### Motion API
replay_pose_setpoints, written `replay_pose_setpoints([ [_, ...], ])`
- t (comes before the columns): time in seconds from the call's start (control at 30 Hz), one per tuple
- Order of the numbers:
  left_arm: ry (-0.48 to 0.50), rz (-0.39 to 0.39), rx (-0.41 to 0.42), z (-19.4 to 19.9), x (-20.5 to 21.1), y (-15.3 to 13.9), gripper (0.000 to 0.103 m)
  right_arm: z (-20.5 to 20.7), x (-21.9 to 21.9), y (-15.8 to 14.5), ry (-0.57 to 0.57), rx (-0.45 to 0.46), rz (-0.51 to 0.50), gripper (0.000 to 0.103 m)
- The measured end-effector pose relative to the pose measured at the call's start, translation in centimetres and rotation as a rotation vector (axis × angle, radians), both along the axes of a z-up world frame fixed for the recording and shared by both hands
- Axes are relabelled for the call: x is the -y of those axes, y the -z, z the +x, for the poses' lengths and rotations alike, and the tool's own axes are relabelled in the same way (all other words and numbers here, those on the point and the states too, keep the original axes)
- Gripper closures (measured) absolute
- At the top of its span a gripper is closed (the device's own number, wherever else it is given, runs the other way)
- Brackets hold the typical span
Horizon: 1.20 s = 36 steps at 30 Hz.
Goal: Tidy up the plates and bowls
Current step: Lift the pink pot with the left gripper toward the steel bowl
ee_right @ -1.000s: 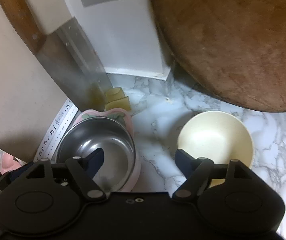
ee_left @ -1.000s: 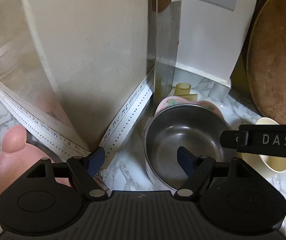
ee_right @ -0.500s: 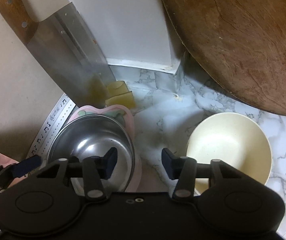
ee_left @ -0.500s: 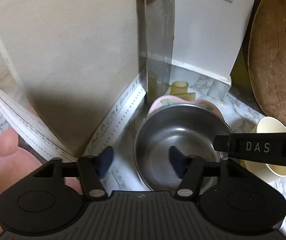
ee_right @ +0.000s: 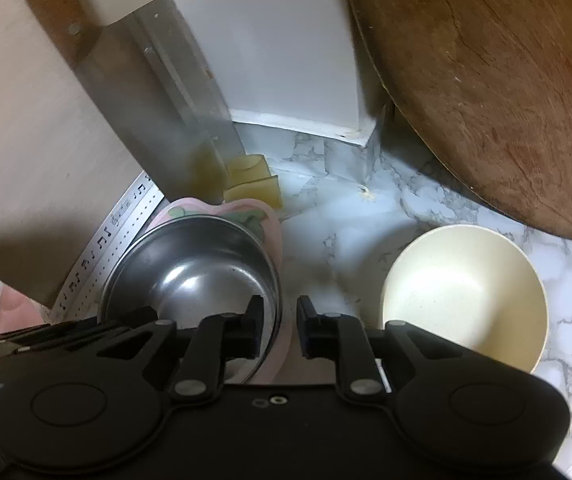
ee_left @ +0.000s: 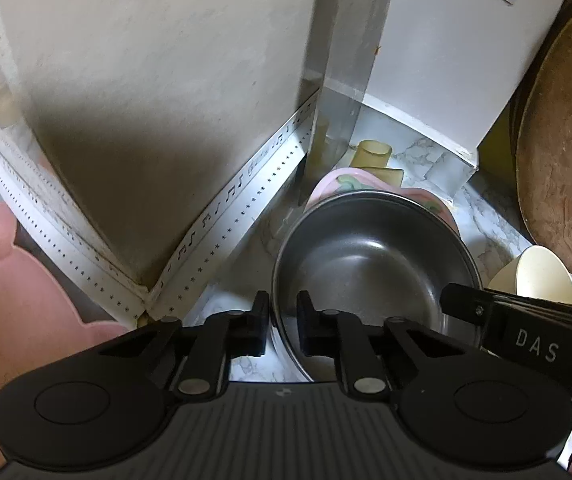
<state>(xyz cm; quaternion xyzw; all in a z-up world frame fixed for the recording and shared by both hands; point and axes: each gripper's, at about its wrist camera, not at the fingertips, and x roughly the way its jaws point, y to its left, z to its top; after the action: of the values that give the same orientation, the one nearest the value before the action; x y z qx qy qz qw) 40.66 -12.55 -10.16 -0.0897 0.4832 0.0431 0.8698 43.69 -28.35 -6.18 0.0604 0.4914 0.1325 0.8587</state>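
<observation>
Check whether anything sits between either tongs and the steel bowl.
Nothing visible does. The left tongs and right tongs have just been closing, each with the rim of the steel bowl between its jaws. The pink plate under the bowl pokes out beside the right tongs.

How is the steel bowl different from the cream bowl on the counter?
The steel bowl is shiny grey metal; the cream bowl is matte and pale. The steel bowl sits on a pink flowered plate; the cream bowl rests straight on the marble counter. The steel bowl has hand-held grippers at its rim; the cream bowl has none. Both are round, upright and empty.
</observation>
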Motion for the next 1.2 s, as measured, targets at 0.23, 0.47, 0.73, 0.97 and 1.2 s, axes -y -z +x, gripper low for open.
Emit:
replay_pose_setpoints([
  [0.23,0.01,0.022,0.009,-0.5,0.2,-0.3,0.093,-0.5,0.1,-0.2,0.009,0.015,-0.004,0.093],
  [0.47,0.024,0.024,0.01,-1.6,0.3,-0.4,0.094,-1.8,0.2,-0.3,0.013,0.018,-0.016,0.094],
  [0.73,0.076,0.03,0.041,-4.5,0.7,-2.1,0.094,-5.0,1.1,-1.9,0.023,0.039,-0.008,0.094],
  [0.97,0.118,0.036,0.071,-7.7,1.4,-4.7,0.094,-8.3,1.5,-4.3,0.048,0.067,0.001,0.094],
  [1.2,0.178,0.016,0.09,-11.3,2.5,-7.0,0.094,-12.6,3.0,-7.0,0.087,0.097,0.003,0.094],
])
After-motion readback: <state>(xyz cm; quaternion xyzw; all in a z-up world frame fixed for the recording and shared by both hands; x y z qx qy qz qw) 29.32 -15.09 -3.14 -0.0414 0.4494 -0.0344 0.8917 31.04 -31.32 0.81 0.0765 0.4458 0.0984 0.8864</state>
